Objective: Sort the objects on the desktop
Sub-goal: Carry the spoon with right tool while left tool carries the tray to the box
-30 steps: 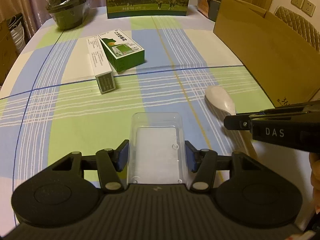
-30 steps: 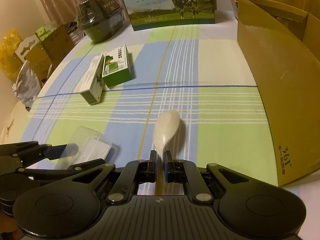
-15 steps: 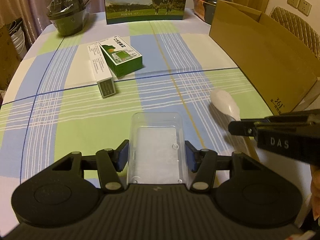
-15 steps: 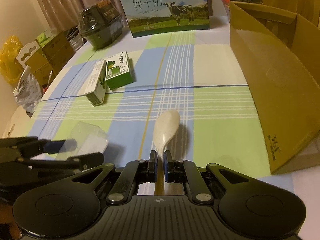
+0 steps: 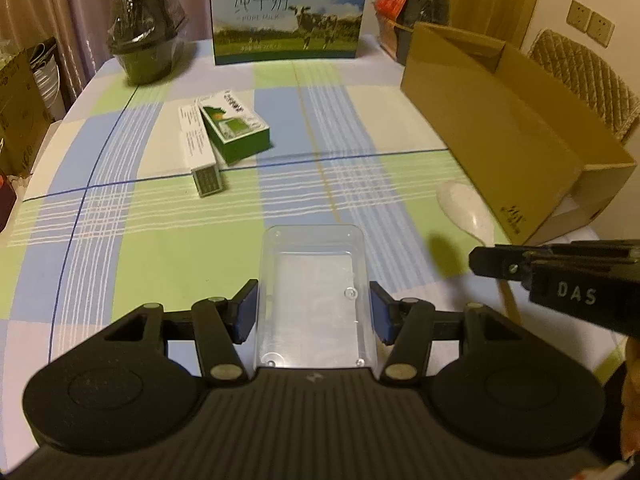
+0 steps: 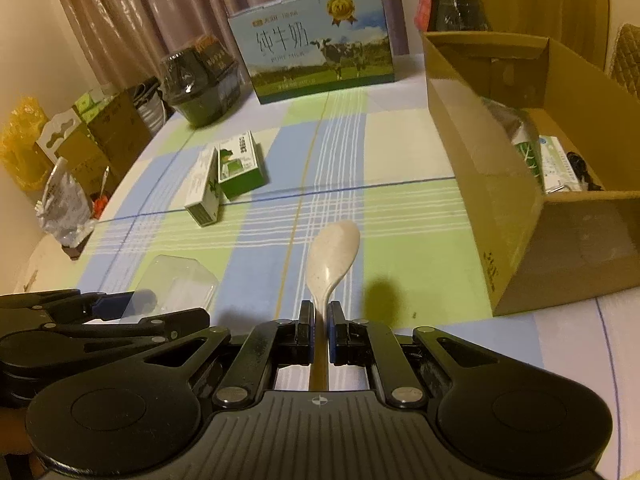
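My left gripper [image 5: 312,312] is shut on a clear plastic box [image 5: 312,280], its blue pads pressing on the box's two long sides, and it holds the box above the checked tablecloth. My right gripper [image 6: 319,320] is shut on the handle of a pale speckled spoon [image 6: 334,252], whose bowl points away from me and hangs over its shadow. In the left wrist view the spoon [image 5: 464,208] and the right gripper [image 5: 484,261] show at the right. The left gripper [image 6: 120,304] with the clear box [image 6: 176,288] appears low on the left of the right wrist view.
An open cardboard box [image 6: 480,184] with packets inside stands on the right. A green carton [image 5: 234,128] and a long white carton [image 5: 196,140] lie mid-table. A milk case [image 5: 288,16] and a wrapped black bowl [image 5: 144,48] stand at the back.
Both grippers have risen from the table with the clear box and the spoon still held. The table now looks farther off, and more of the cardboard box's inside shows.
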